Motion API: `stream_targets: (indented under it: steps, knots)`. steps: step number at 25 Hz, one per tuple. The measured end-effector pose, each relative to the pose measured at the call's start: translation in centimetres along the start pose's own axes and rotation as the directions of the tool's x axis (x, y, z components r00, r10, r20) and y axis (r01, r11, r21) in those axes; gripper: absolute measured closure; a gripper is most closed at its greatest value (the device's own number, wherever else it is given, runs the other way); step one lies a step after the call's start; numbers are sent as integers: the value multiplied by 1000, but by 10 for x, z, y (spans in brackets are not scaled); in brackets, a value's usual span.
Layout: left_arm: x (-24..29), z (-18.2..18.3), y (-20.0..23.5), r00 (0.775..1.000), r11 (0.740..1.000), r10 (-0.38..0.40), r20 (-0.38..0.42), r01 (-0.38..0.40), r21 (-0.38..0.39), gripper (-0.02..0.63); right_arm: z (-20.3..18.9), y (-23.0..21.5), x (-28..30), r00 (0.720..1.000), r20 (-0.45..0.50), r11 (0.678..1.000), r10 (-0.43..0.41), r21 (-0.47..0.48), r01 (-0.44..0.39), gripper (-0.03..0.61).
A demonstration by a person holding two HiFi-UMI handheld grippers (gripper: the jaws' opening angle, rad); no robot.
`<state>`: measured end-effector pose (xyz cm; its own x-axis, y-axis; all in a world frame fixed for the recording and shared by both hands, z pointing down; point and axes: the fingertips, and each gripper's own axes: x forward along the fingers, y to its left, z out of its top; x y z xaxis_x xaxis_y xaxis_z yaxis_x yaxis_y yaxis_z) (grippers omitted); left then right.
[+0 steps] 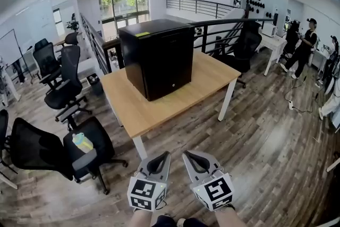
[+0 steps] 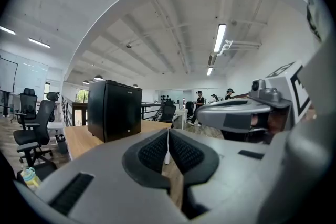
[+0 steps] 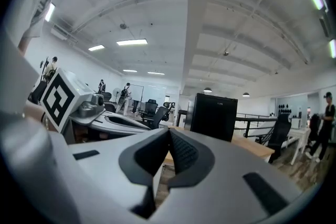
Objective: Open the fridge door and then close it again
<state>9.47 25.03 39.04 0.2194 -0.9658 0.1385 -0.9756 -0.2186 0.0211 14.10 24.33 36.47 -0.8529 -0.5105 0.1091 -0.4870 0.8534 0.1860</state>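
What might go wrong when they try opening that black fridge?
The fridge stands free on the table, so tugging its door may drag it along. No jutting handle shows, so the shut left hand-held gripper or right hand-held gripper might slip off. The office chair by the table's corner could get bumped.

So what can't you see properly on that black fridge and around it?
Handle and hinge side of the fridge: head view, front too dark and small to tell.
Back of the fridge: every view, hidden by its own body.
Print on the yellow sticker on top: head view, too small.
What the bottle on the chair holds: head view, too small.
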Motion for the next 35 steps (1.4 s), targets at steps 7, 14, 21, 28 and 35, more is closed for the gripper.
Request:
stream_targets:
  steps: [7, 14, 21, 28, 35]
  knots:
    - [8, -47, -14, 996, 1000, 12, -88, -12, 0, 607, -19, -13, -13, 999, 36, 1000, -9, -2, 9, 581]
    - [48, -28, 28, 997, 998, 57, -47, -57, -4, 606, -29, -50, 35, 1000, 17, 1000, -9, -11, 10, 581]
    - [120, 2, 111, 1000, 1000, 21, 1, -21, -2, 607, -5, -89, 139, 1000, 18, 998, -6, -70, 7, 581]
    - [176, 36, 204, 999, 999, -18, 38, 17, 41, 607, 16, -129, 240, 996, 38, 992, -75, -95, 78, 581]
    - [220, 25, 259, 1000, 999, -18, -7, 18, 30, 607, -1, -151, 305, 996, -24, 991, -84, -106, 81, 581]
